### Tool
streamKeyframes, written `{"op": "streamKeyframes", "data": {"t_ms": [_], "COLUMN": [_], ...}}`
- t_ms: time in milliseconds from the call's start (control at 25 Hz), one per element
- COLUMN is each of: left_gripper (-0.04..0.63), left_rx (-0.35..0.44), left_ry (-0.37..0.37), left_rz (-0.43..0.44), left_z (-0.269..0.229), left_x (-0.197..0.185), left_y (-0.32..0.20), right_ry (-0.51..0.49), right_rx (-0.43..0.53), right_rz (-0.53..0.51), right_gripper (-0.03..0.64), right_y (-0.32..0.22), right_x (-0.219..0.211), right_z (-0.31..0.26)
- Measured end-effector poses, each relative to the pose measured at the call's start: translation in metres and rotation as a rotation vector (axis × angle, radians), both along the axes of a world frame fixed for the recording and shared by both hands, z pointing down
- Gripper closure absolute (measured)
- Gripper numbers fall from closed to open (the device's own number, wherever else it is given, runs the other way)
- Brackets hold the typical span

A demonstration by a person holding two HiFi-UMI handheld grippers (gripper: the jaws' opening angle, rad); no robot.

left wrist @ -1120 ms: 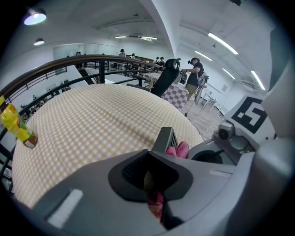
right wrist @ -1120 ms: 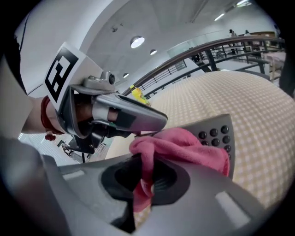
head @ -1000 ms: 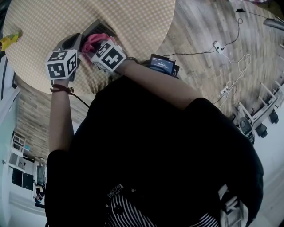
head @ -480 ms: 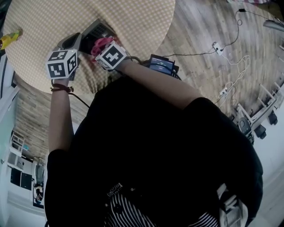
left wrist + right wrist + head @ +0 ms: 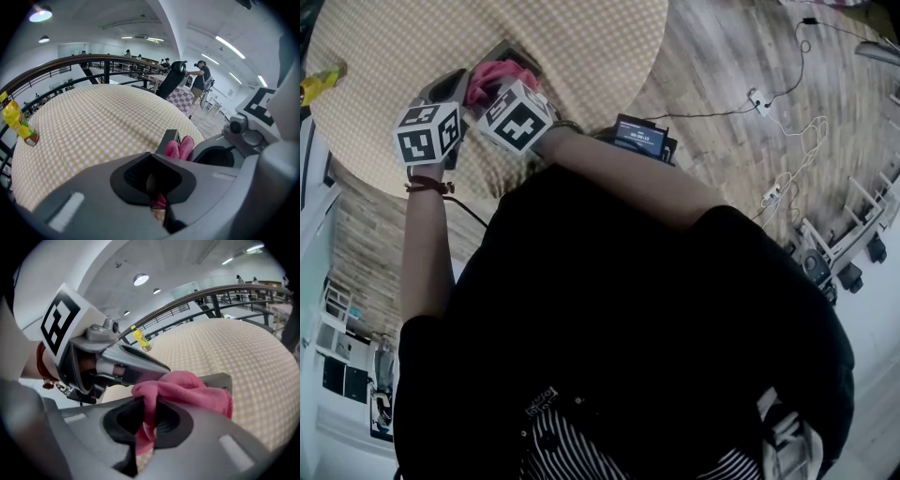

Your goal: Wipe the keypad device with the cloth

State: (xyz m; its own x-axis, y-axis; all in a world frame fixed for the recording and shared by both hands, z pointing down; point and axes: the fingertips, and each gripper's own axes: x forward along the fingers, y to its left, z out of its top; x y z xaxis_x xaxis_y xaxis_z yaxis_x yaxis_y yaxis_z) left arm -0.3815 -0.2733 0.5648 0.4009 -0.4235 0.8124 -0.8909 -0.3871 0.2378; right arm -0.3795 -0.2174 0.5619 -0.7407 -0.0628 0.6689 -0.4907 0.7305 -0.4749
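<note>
Left gripper (image 5: 153,187): jaws drawn almost together, only a thin slit between the pads. They appear clamped on the near edge of the keypad device (image 5: 169,140), whose grey corner rises just beyond the tips.

Keypad device: grey slab over the checked table (image 5: 581,56), near the table's edge on the person's side, between the two grippers. Its face is largely covered. Whether its far end rests on the table cannot be told.

Cloth (image 5: 187,387): pink, bunched, draped over the upper face of the device and touching it. One fold runs down into the right gripper.

Right gripper (image 5: 146,425): jaws closed on that fold, with the bulk of the cloth spilling forward past the tips. It sits just beside the left gripper, and their marker cubes nearly touch in the head view.

Risks, as judged:
- Only a narrow fold is pinched, so drag across the device could pull the cloth out of the jaws.
- The device is held by one edge, so wiping pressure away from that edge could twist it or slide it free.
- The grippers work close together, so a wide stroke could knock one against the other.
</note>
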Motion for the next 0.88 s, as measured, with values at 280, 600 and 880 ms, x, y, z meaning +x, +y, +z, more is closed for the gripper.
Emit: {"op": "streamKeyframes", "data": {"t_ms": [280,600,880], "left_gripper": [0.594,0.594,0.594], "left_rx": [0.01,0.04,0.017], "left_ry": [-0.005,-0.037,0.003], "left_rz": [0.004,-0.024,-0.019], "left_z": [0.0,-0.003,0.001], "left_x": [0.0,-0.001,0.001], "left_y": [0.0,0.0,-0.002], "right_ry": [0.037,0.145,0.136], "right_rx": [-0.041,-0.152,-0.239], "right_rz": [-0.022,-0.032,0.009], "right_gripper": [0.584,0.584,0.584], "right_y": [0.022,0.042,0.046], "right_x": [0.018,0.039,0.048], "right_z": [0.035,0.073,0.075]}}
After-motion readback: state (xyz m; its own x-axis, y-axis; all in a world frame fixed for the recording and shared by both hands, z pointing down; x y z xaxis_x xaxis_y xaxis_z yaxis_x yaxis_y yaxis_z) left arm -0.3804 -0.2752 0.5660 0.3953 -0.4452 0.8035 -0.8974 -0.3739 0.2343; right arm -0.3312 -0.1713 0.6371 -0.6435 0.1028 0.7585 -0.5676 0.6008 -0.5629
